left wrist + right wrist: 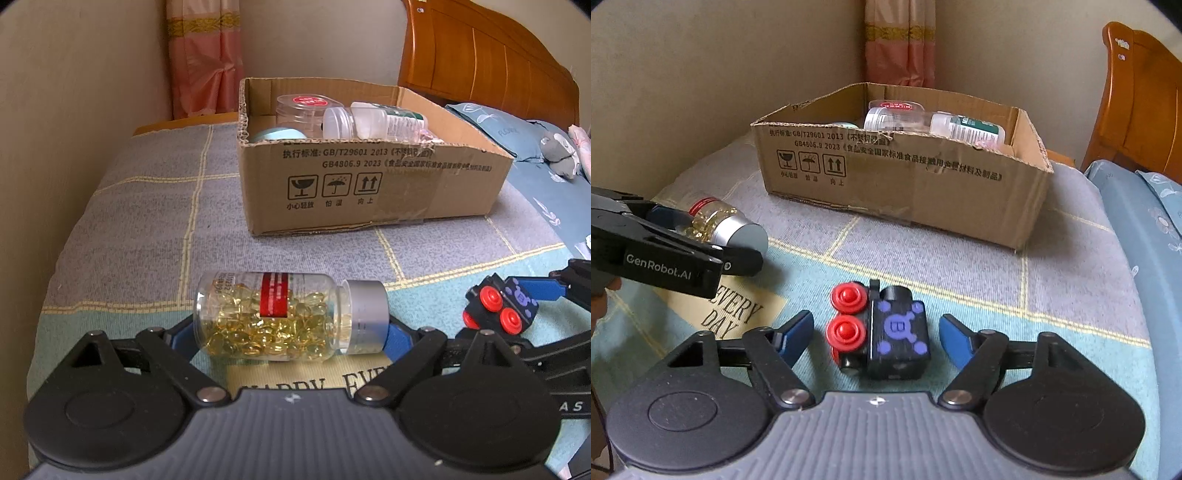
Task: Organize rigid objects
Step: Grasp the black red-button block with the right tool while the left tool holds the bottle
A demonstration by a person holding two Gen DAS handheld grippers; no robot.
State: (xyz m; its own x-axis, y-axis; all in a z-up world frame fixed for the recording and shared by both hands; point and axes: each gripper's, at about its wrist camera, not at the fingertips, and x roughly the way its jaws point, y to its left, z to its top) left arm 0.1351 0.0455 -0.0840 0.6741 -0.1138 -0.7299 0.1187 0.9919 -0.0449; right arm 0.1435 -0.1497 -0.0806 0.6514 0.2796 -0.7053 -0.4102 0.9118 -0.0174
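Risk: left gripper (291,332) jaws are clamping a slippery capsule bottle (273,319) endwise, right gripper (875,334) jaws are gaping around the toy train (882,330), either possibly tumbling short of the box (905,184).

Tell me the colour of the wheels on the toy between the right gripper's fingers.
Red wheels on a black toy, clearest in the right wrist view.

The left hand-held gripper (291,332) sits low and level, its blue fingers (177,334) pressed against the two ends of something held crosswise between them. The right hand-held gripper (875,336) lies just beside it, also low, jaws spread wide with both blue pads (798,328) clear of contact, though the far pad's gap looks slim
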